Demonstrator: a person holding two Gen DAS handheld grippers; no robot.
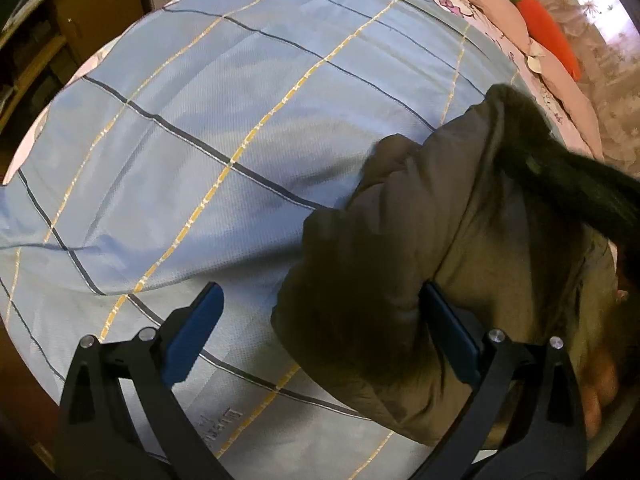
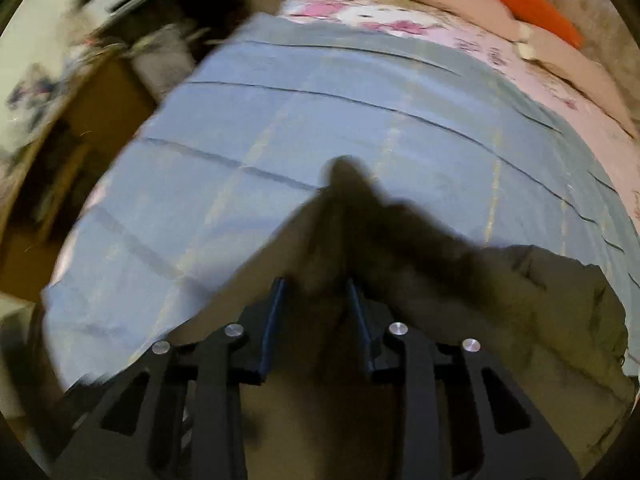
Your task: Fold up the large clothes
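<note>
My right gripper was clamped on a bunched ridge of the olive jacket; my left gripper gaped wide, straddling its edge without pressing. The jacket lay on the bed, puffy, soft, probably light; hems and cuffs looked the best holds.
</note>
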